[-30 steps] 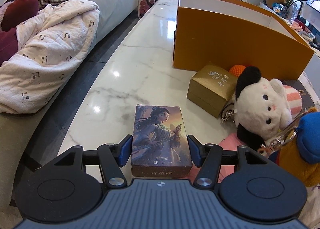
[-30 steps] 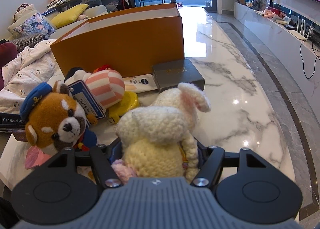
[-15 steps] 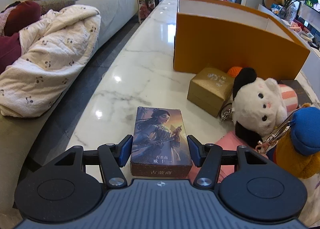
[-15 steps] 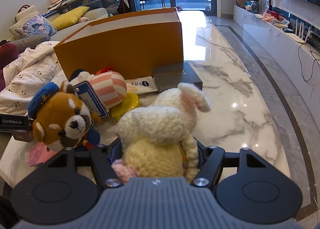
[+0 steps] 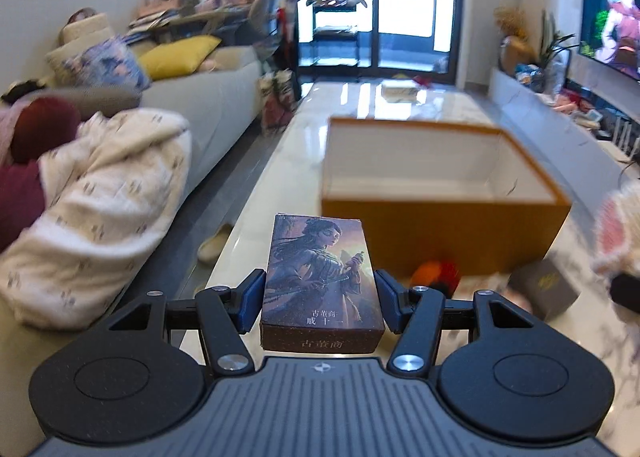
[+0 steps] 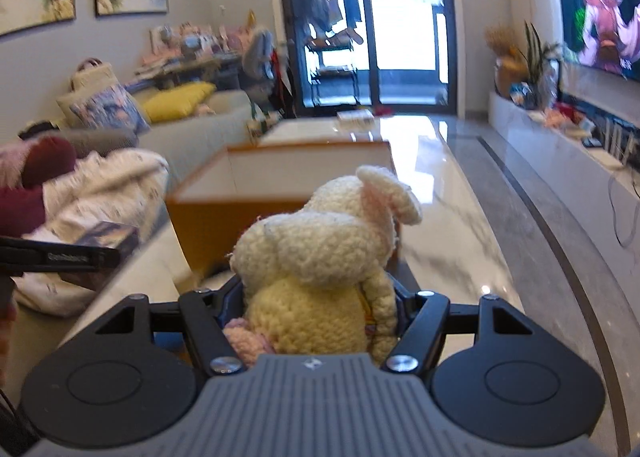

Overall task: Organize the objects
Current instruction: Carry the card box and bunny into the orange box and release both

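Orange box (image 5: pixel 440 225): open top, sits on the marble table (image 5: pixel 288 161). Inside looks bare white as far as I can see, so nothing packed yet imo.
Card box (image 5: pixel 320 285): the one w/ the painted lady on front. Clamped between the left gripper (image 5: pixel 320 301) pads, lifted clear of the table, just short of the orange box's near-left corner.
Knit bunny (image 6: pixel 324 265): cream plush, squeezed in the right gripper (image 6: pixel 316 309), held up in front of the orange box's near wall, not over the opening yet.
Leftovers: dark gift box (image 5: pixel 544 289) near the orange box's right corner, plus something orange/red (image 5: pixel 436 273) tucked against its front wall. Too blurry to say what. Pink-striped plush (image 5: pixel 616 233) further right of it.
Progress: early. Two things picked up, zero dropped in, the rest of the pile not touched.
Next, prob: carry both fwd over the orange box rim and let go.
Sofa + blanket (image 5: pixel 100 193): left of the orange box, not part of this.
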The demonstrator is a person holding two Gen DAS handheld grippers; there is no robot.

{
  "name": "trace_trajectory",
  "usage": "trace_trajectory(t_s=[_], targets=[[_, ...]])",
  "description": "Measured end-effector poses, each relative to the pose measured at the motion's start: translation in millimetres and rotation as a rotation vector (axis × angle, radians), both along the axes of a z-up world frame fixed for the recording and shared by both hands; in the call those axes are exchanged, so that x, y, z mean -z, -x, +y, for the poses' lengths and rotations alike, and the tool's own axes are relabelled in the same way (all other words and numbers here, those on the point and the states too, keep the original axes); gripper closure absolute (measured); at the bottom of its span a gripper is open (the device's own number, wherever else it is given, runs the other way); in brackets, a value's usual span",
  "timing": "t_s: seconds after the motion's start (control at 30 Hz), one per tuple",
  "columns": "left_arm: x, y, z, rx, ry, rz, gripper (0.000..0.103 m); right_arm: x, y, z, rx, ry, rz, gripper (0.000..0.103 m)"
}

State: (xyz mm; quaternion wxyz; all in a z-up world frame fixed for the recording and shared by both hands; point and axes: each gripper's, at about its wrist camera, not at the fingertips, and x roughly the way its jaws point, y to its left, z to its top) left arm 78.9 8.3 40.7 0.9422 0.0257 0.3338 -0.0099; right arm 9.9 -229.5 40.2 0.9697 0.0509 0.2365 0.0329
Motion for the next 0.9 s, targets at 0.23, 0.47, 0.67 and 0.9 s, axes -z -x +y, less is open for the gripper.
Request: trace_trajectory(t_s=[0.23,0.47,0.67,0.9], targets=[[-18,-80,-22,0.051,0.020,-0.021,0.035,-36,-79,7,-0.016,0.013,-0.056,0.034],[5,-163,-32,0.062,0.021,0.069,0.035,-14,-178,-7,-0.005,-0.011,0.042,0.034],[42,-200,-41,0.078,0.003,0.190,0.035,19,-239,-9,-0.029,-0.002,0.169,0.034],[65,-214,-67,0.132,-0.063,0.260,0.035,54,-266,-3,-0.035,0.013,0.297,0.034]])
